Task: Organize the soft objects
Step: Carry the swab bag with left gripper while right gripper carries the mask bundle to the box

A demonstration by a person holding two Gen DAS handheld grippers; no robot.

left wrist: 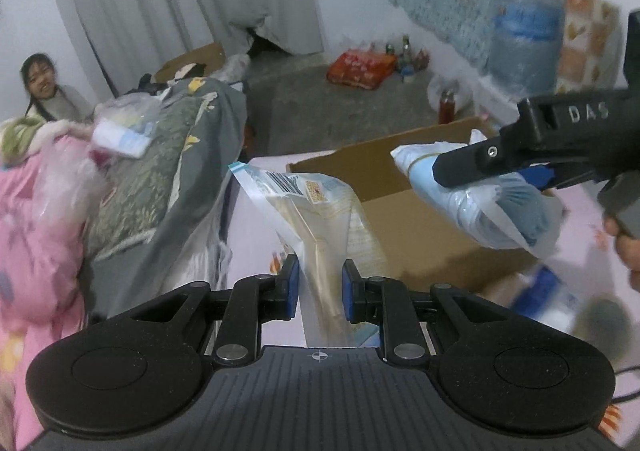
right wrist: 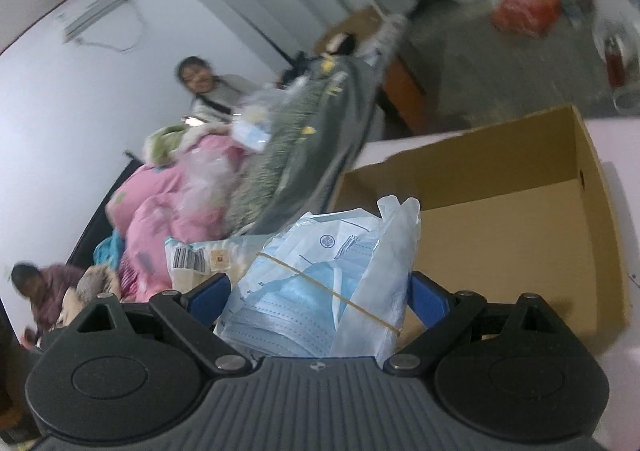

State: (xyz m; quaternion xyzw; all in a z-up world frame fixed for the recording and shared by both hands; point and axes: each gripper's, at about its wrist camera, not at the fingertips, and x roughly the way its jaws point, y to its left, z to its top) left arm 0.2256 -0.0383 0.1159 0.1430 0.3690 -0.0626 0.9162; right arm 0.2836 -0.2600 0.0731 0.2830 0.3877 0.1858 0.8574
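My left gripper [left wrist: 320, 287] is shut on a clear plastic packet [left wrist: 308, 203] with a barcode and beige contents, held up over the near edge of an open cardboard box [left wrist: 420, 227]. My right gripper [right wrist: 320, 291] is shut on a bag of blue face masks [right wrist: 320, 283] bound with a rubber band; it also shows in the left wrist view [left wrist: 480, 195], held above the box by the right gripper [left wrist: 460, 171]. The box [right wrist: 500, 219] looks empty inside. The barcode packet [right wrist: 200, 259] shows left of the masks.
The box stands on a pink-covered surface [left wrist: 264, 179]. A grey patterned quilt [left wrist: 172, 171] and pink bedding [left wrist: 36, 231] pile up at the left. A girl [left wrist: 40, 87] sits behind the pile; another person [right wrist: 40, 291] is at far left. Bottles and an orange bag [left wrist: 360, 69] lie on the floor.
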